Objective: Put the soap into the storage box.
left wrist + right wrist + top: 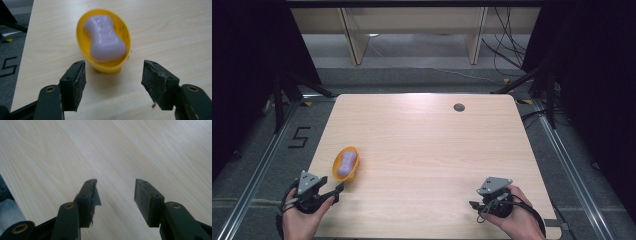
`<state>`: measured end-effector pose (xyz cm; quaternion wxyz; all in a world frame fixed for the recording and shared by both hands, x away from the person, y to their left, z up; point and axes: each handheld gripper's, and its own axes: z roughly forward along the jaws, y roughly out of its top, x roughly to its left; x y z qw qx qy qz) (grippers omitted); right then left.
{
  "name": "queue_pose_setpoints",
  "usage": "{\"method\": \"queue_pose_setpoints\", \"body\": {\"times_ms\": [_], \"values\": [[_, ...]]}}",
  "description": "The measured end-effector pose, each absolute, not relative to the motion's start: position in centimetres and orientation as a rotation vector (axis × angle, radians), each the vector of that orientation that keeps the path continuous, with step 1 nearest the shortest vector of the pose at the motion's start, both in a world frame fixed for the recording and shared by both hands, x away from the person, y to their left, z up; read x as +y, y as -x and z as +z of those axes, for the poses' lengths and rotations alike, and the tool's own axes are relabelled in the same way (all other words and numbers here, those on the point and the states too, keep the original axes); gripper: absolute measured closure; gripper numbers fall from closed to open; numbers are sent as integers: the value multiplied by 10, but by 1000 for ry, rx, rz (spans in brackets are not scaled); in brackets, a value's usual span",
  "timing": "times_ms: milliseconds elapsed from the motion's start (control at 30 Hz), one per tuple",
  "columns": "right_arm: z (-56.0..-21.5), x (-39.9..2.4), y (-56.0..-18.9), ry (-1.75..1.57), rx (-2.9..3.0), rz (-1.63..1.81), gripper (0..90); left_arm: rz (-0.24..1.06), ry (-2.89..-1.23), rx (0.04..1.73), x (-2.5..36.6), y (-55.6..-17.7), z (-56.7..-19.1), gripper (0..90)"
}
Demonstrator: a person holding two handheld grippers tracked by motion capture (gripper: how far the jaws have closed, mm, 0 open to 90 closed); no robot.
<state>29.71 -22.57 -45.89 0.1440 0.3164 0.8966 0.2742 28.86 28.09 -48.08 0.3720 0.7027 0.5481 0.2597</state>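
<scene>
near the left front corner of the pale wooden table (422,145) sits a yellow soap dish (105,66) with a lilac soap bar (105,37) lying in it. the left gripper (113,82) hangs just short of the dish, jaws apart with nothing between them, the gap about as wide as the dish's near end. the right gripper (116,195) rests well apart over bare wood at the right front, its jaws also apart and empty.

the dish looks light and smooth, so a push from one pad before the other lands could likely skid it toward the nearby table edge, or tip it and spill the bar. a pinch on the curved rim might slip off.

the tabletop is clean, with a small round grommet (459,107) near its far edge. beyond lie grey floor, cables (507,50), metal rails and dark curtains.
</scene>
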Motion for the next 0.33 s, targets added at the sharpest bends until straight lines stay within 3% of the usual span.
{"method": "queue_pose_setpoints", "body": {"times_ms": [333], "values": [[-457,-231,-299,-920,2584,783,524,643,-1770,1443,282,-284,-485,350]]}}
